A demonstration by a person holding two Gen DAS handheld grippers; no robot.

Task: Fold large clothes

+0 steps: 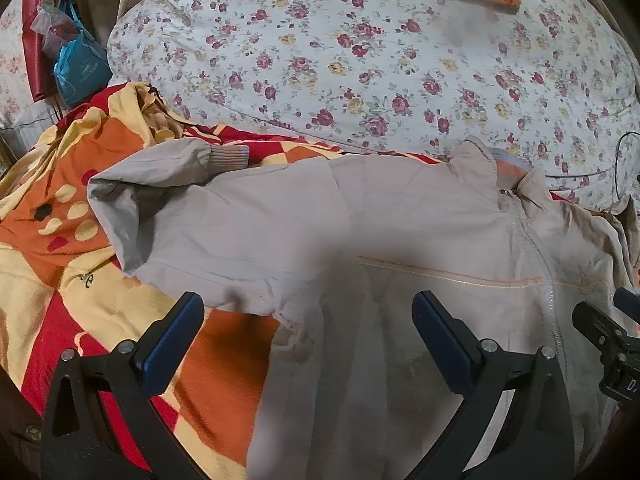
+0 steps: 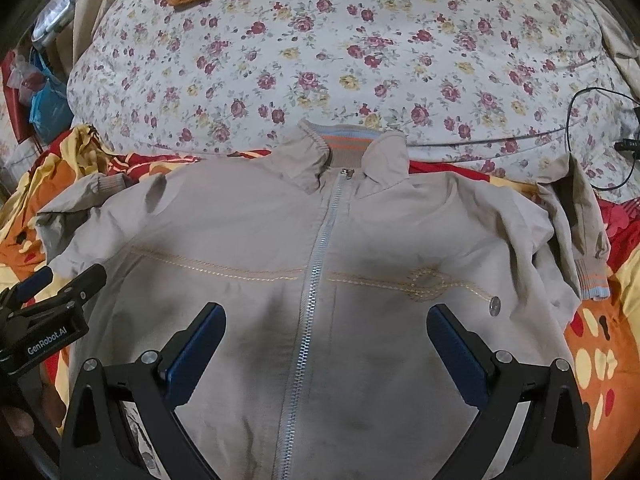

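- Left wrist view: the left gripper (image 1: 308,324) hovers above the beige jacket (image 1: 360,216), which lies spread on the bed over an orange, red and yellow bedsheet (image 1: 48,272). Its fingers (image 1: 172,348) are wide apart and hold nothing. It points over the jacket's side with the folded sleeve (image 1: 160,168). At the right edge a part of the right gripper (image 1: 608,340) is visible.
- Right wrist view: the right gripper (image 2: 326,340) hovers over the middle of the jacket (image 2: 240,240), above the closed zipper (image 2: 316,280). Its fingers (image 2: 460,352) are also wide apart, with nothing between them. The collar (image 2: 344,152) lies at the far side, next to a floral quilt (image 2: 320,60). The left gripper (image 2: 52,304) shows at the left edge, near the jacket's side.
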